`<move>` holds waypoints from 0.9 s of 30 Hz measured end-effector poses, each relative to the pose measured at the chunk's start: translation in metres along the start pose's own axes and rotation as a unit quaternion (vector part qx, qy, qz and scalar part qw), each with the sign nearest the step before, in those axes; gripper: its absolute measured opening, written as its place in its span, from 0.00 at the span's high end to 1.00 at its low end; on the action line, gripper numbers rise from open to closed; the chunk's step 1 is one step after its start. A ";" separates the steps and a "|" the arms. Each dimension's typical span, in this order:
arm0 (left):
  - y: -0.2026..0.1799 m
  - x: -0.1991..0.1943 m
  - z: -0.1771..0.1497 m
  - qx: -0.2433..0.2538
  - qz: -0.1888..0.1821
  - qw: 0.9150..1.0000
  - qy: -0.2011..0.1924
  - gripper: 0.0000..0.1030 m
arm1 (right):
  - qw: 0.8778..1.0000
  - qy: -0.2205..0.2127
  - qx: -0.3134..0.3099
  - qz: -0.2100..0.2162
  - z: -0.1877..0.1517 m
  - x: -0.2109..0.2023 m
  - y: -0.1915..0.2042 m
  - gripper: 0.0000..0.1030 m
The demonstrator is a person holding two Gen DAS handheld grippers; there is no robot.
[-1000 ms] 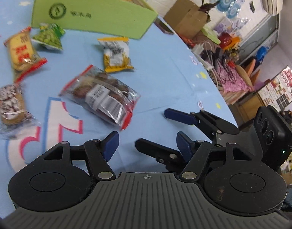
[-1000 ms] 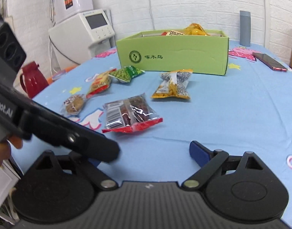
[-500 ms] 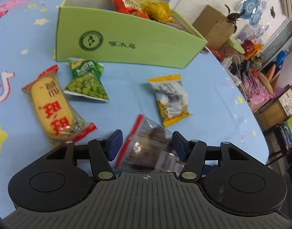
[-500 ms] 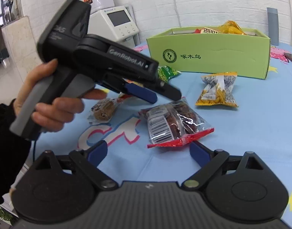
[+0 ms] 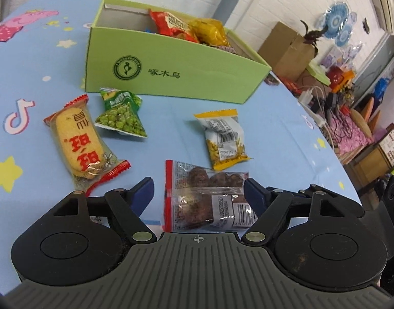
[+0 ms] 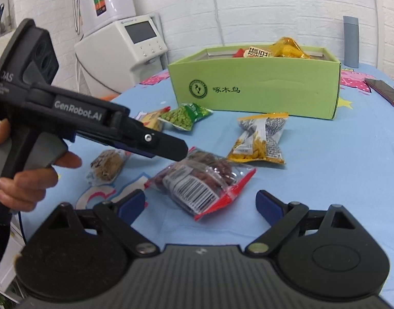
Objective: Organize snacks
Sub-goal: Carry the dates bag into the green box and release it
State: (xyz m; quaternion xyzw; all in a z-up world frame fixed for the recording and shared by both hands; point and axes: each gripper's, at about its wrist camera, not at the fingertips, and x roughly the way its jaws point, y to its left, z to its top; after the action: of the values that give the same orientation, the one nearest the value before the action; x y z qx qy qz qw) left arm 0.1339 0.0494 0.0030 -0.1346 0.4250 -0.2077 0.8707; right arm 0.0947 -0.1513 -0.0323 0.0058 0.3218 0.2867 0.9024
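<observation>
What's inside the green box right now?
The green box holds a red snack packet and a yellow bag piled toward one end. Its front wall hides the bottom, so anything lower down cannot be seen.

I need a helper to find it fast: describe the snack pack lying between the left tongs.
Start at the green box on the blue tablecloth; the loose packs lie in front of it. Nearest the camera, between the open left tongs, lies a clear bag of dark brown pieces, the only one with a red side strip and barcode label.
</observation>
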 end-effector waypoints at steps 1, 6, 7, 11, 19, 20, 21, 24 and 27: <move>-0.001 0.004 0.001 0.002 0.004 1.000 0.005 0.36 | 1.000 0.003 -0.002 -0.002 0.001 0.003 0.000 0.10; -0.003 0.016 -0.007 0.013 0.006 1.000 0.014 0.50 | 0.999 0.006 -0.048 0.002 -0.001 0.019 0.013 0.09; -0.004 0.015 -0.008 0.012 0.011 1.000 0.013 0.57 | 0.999 0.005 -0.049 -0.002 0.001 0.019 0.014 0.16; -0.005 0.008 -0.002 0.000 0.006 1.000 0.004 0.84 | 1.000 0.003 -0.021 0.016 0.011 0.017 0.000 0.27; -0.011 -0.015 0.056 -0.009 -0.006 0.999 -0.051 0.85 | 0.998 -0.043 -0.055 0.006 0.062 0.011 0.000 0.24; -0.010 -0.017 0.073 -0.009 -0.002 0.998 -0.062 0.84 | 0.997 -0.051 -0.065 0.005 0.076 0.013 -0.001 0.24; -0.008 -0.018 0.088 -0.006 0.002 0.997 -0.073 0.84 | 0.995 -0.059 -0.076 0.004 0.092 0.018 -0.002 0.24; 0.003 -0.016 0.135 -0.002 0.017 0.995 -0.101 0.83 | 0.992 -0.073 -0.101 0.002 0.143 0.043 -0.010 0.23; 0.020 0.000 0.174 -0.003 0.041 0.993 -0.112 0.81 | 0.992 -0.069 -0.108 0.007 0.182 0.082 -0.021 0.21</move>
State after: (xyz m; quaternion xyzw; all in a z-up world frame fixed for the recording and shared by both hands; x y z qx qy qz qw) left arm 0.2775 0.0773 0.0994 -0.1420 0.3307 -0.1537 0.9203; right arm 0.2633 -0.0943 0.0604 -0.0693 0.2259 0.3253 0.9156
